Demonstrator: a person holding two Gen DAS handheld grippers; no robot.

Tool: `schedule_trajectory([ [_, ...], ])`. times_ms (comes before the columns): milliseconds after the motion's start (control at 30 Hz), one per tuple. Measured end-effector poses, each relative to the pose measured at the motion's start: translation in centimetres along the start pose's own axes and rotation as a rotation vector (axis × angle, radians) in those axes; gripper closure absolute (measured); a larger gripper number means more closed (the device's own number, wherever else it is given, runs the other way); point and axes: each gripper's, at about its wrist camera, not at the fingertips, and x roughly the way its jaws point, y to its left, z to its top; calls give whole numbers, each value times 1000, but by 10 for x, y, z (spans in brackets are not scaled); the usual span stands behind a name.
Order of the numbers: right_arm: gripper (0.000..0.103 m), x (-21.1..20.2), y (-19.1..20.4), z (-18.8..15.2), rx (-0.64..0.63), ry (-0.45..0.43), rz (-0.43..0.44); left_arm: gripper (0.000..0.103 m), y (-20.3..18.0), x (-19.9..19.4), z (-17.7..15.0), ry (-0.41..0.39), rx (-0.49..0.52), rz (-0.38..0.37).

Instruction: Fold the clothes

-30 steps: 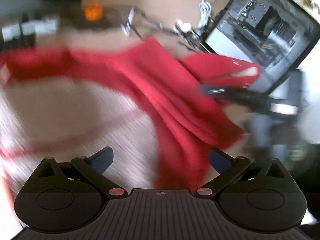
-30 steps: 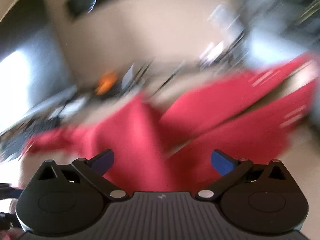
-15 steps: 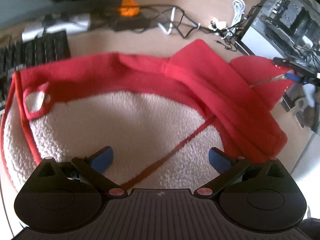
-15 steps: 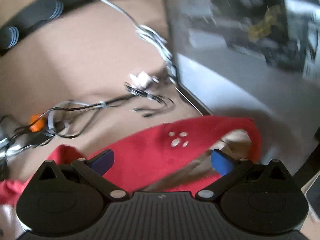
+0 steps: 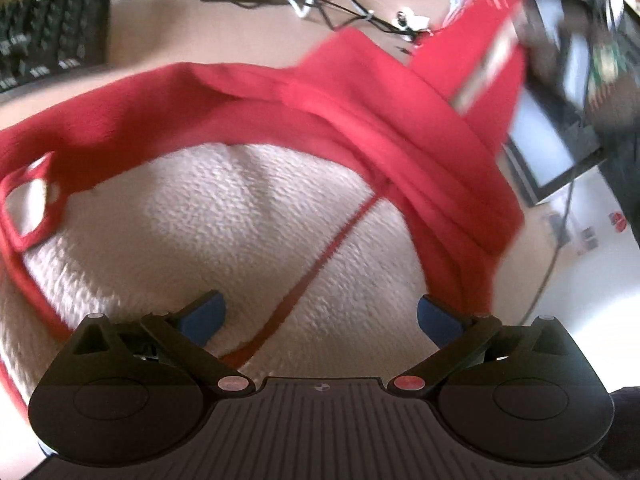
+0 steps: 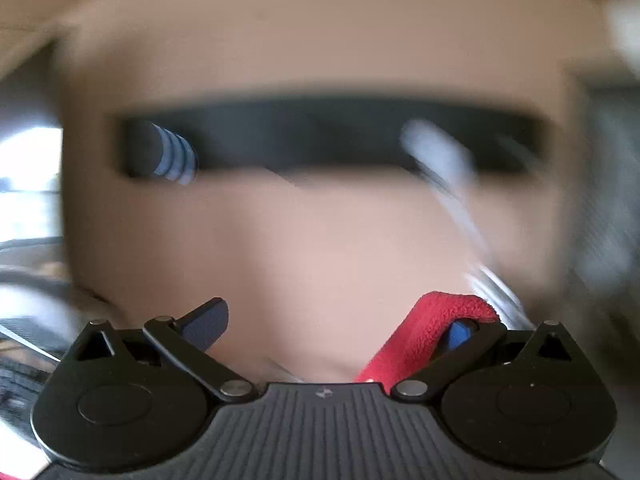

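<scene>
1. The red fleece garment (image 5: 340,120) is spread over the tan desk (image 5: 192,36) with its white fuzzy lining (image 5: 248,232) facing up. It fills most of the left wrist view, with a thin red seam running diagonally across the lining.
2. The left gripper (image 5: 320,316) hangs just over the near part of the lining with its blue-tipped fingers spread wide, nothing between them.
3. The far right corner of the garment is lifted off the desk and blurry, up near a monitor (image 5: 552,152).
4. The right gripper (image 6: 334,320) also has its fingers wide apart, but a fold of red fleece (image 6: 436,328) is draped over its right finger. Looks hooked rather than pinched, though that view is really smeared, so can't swear to it.
5. Other stuff: a black keyboard (image 5: 48,36) far left, a tangle of cables (image 5: 332,4) along the far edge, and a dark bar-shaped thing (image 6: 320,136) in the right wrist view, too blurred to identify.
</scene>
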Motion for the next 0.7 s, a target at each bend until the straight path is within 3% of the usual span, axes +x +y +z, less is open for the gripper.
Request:
schedule_trajectory([
  [67, 0, 0, 37, 29, -89, -97, 120, 0, -14, 11, 2, -15, -37, -14],
  [167, 0, 4, 83, 52, -248, -162, 209, 0, -32, 32, 13, -28, -79, -23],
  [267, 0, 21, 102, 43, -354, 24, 255, 0, -49, 47, 24, -8, -65, -91],
  [400, 0, 1, 76, -2, -364, 116, 262, 0, -57, 30, 31, -59, 2, -161],
  [533, 0, -21, 40, -63, -355, 230, 171, 0, -54, 11, 43, -189, 148, 77],
  [700, 0, -42, 12, -147, -258, 353, 67, 0, -59, 45, 61, -291, 478, 572],
])
